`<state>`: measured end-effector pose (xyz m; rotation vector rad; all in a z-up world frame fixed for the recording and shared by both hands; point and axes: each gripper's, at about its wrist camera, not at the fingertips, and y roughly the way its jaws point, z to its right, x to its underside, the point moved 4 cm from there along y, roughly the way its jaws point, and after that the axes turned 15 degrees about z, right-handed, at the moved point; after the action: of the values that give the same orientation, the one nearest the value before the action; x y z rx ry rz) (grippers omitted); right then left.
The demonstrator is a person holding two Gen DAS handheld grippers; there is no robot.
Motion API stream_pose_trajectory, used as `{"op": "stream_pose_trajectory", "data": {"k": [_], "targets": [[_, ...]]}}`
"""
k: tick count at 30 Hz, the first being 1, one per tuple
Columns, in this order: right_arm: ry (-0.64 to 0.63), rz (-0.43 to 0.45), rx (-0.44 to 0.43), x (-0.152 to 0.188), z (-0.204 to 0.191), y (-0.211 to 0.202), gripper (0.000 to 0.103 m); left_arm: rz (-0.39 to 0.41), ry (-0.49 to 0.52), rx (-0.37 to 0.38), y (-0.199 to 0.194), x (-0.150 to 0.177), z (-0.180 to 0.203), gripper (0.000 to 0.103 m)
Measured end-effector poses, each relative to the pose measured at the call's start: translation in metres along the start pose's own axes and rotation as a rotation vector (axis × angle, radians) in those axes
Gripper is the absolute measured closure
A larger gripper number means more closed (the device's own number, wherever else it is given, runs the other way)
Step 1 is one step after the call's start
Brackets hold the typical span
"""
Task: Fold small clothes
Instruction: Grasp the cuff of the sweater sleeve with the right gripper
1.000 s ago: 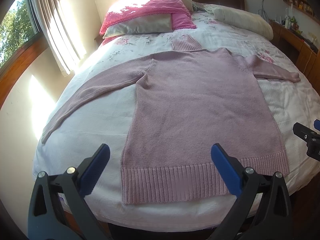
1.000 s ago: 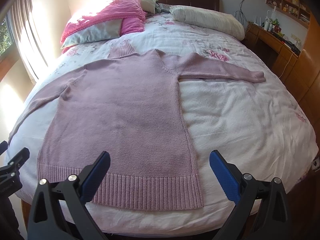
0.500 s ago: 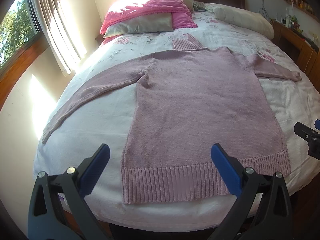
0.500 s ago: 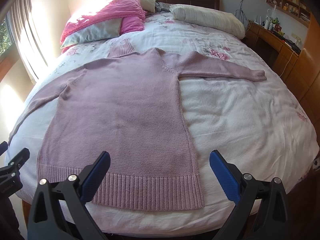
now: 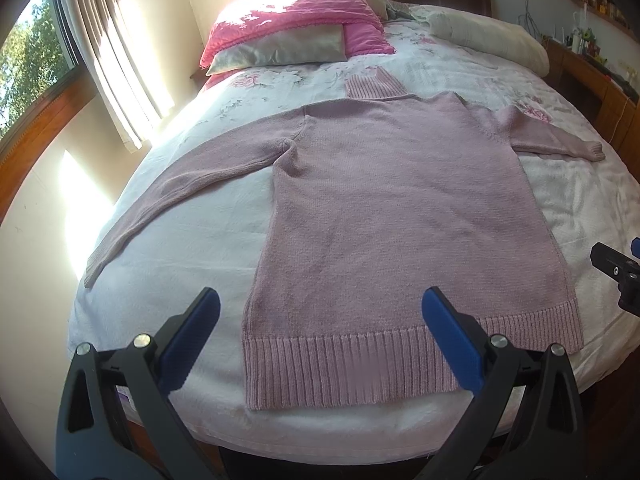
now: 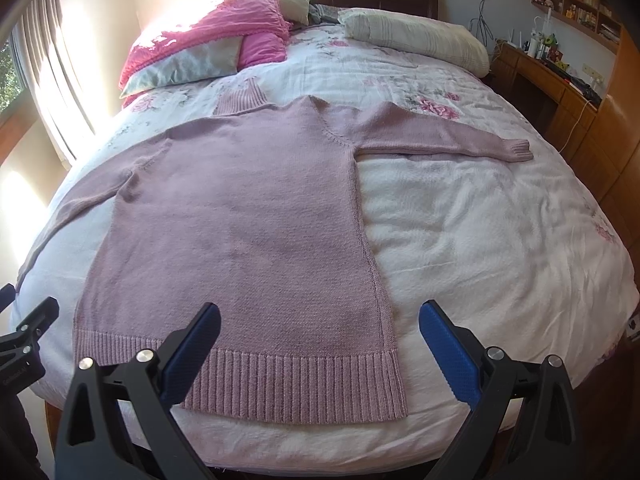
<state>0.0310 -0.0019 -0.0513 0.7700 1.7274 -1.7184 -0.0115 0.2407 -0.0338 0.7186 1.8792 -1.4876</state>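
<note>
Pink knit sweater [image 5: 404,220] flat on bed [image 6: 500,240], sleeves spread. L gripper [image 5: 320,340] & R gripper [image 6: 320,344] near hem, jaws wide, empty.

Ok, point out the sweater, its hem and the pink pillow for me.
sweater [image 5: 400,208], left wrist view, middle of the body panel.
hem [image 6: 304,384], right wrist view, ribbed band at the near edge.
pink pillow [image 6: 224,20], right wrist view, top face by the headboard.
</note>
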Motion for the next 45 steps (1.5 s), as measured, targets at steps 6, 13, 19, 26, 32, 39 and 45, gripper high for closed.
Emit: {"op": "stream_pose_trajectory", "data": {"k": [6, 13, 19, 26, 32, 39, 45], "targets": [[0.002, -0.001, -0.003, 0.000, 0.001, 0.000, 0.004, -0.003, 0.003, -0.004, 0.002, 0.001, 0.001, 0.003], [0.004, -0.008, -0.003, 0.001, 0.004, 0.005, 0.004, -0.011, 0.008, -0.008, 0.005, 0.002, 0.006, 0.003], [0.009, -0.017, -0.001, 0.001, 0.009, 0.013, 0.004, -0.021, 0.016, -0.008, 0.012, 0.002, 0.011, 0.003], [-0.016, 0.028, -0.026, -0.010, 0.023, 0.036, 0.004, -0.028, 0.034, 0.018, 0.040, -0.007, 0.030, 0.003], [0.055, 0.008, -0.021, -0.063, 0.105, 0.103, 0.004, -0.018, 0.027, 0.046, 0.099, -0.055, 0.072, 0.003], [0.265, -0.070, 0.103, -0.132, 0.279, 0.221, 0.004, 0.022, -0.030, 0.083, 0.181, -0.128, 0.145, 0.003], [0.386, -0.172, 0.242, -0.143, 0.406, 0.305, 0.004, 0.019, -0.059, 0.104, 0.239, -0.161, 0.199, 0.003]]}}
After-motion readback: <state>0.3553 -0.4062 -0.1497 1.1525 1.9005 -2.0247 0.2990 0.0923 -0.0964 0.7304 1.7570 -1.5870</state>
